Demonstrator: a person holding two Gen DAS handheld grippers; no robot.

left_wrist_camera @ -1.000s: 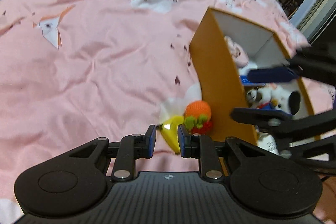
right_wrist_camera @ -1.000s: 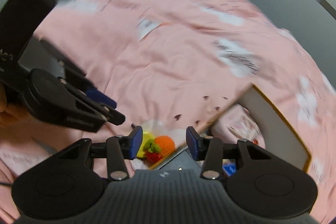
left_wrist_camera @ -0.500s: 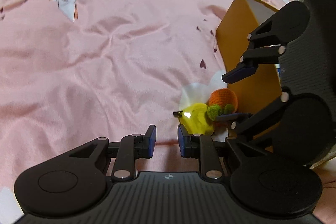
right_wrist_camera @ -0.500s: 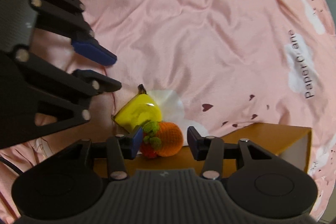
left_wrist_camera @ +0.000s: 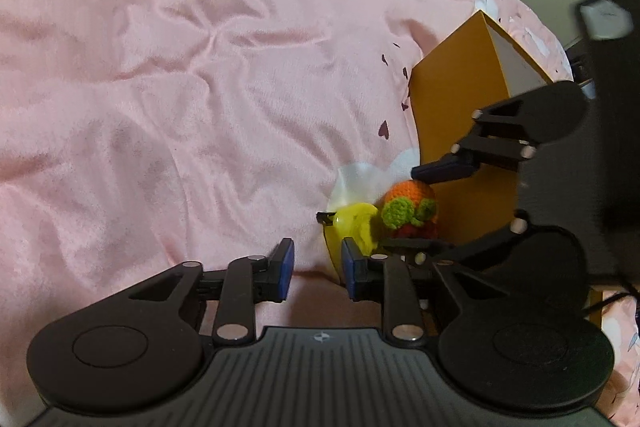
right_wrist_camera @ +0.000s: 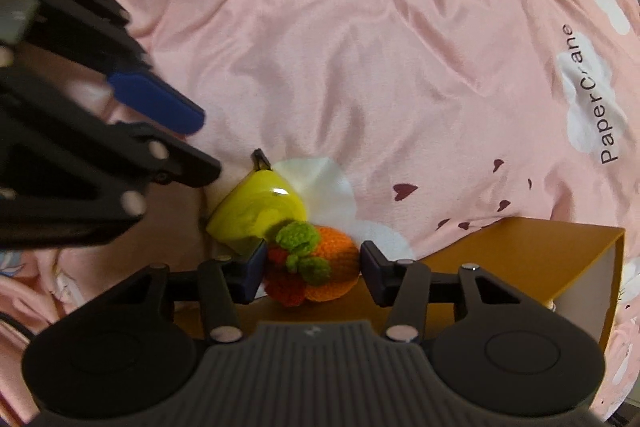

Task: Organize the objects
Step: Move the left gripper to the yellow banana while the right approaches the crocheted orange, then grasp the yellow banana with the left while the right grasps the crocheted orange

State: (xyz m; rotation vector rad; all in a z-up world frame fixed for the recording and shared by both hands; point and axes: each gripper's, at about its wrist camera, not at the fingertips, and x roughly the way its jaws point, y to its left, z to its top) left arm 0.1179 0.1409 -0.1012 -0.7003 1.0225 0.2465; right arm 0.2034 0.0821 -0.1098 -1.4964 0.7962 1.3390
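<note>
Right tool (right_wrist_camera: 312, 269) straddled our crocheted orange toy (right_wrist_camera: 320, 267) beside the orange box (right_wrist_camera: 520, 251), pads wide and not yet gripping; next we judged closing and lifting.

From the left wrist we look steeply down along our own fingers at the pink bedspread (left_wrist_camera: 168, 99), close to it, with the orange box (left_wrist_camera: 452, 115) rising at the right edge. From the right wrist we look almost straight down, nearer still, the same box (right_wrist_camera: 516, 259) lying at the lower right. Both views share the knitted orange toy (left_wrist_camera: 412, 205) (right_wrist_camera: 324, 265), the yellow piece (left_wrist_camera: 354, 223) (right_wrist_camera: 256, 209) beside it, and the "PaperCrane" print. Each camera also catches the other gripper entering from its side.
</note>
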